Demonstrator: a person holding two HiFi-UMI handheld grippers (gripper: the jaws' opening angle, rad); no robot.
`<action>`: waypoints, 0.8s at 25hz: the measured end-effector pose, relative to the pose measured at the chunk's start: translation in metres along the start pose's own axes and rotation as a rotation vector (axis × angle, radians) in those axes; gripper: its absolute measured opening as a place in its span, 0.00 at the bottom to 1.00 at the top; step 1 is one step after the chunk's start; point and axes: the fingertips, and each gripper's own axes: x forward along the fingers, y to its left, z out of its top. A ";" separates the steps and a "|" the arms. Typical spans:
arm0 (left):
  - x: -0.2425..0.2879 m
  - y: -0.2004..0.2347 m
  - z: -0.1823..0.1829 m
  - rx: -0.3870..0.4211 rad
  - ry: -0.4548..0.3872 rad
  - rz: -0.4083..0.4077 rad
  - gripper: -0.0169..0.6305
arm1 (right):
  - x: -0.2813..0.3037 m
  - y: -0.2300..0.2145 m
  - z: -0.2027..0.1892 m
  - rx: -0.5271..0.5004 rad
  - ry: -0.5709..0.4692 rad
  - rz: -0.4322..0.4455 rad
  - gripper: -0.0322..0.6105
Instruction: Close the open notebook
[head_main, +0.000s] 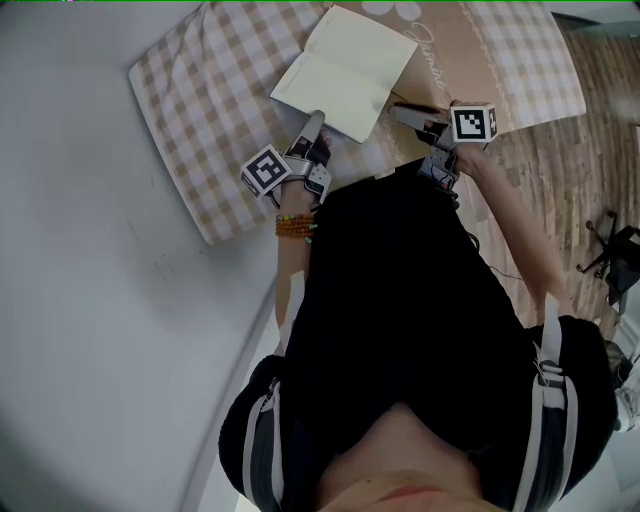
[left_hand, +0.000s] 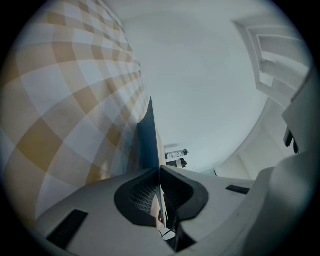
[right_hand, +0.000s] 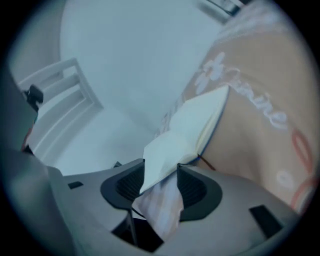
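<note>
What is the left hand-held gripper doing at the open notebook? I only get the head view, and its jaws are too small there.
Observer: The left gripper view shows the left hand-held gripper shut on the thin dark blue notebook cover, seen edge-on.
Operator: And the right one?
Observer: In the right gripper view the right hand-held gripper stands open; a corner of the notebook's cream paper pages lies between the jaws, unpinched.
Operator: Anything beneath it?
Observer: Pale striped fabric shows under that corner.
</note>
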 end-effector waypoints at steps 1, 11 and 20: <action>0.000 0.000 0.000 0.000 0.001 0.000 0.07 | 0.000 0.005 0.005 -0.126 -0.005 -0.019 0.41; 0.001 0.001 -0.001 -0.011 0.000 0.004 0.07 | 0.054 0.092 -0.036 -1.783 0.180 -0.228 0.59; 0.002 -0.001 -0.001 -0.038 0.003 -0.008 0.06 | 0.078 0.066 -0.047 -1.804 0.272 -0.300 0.58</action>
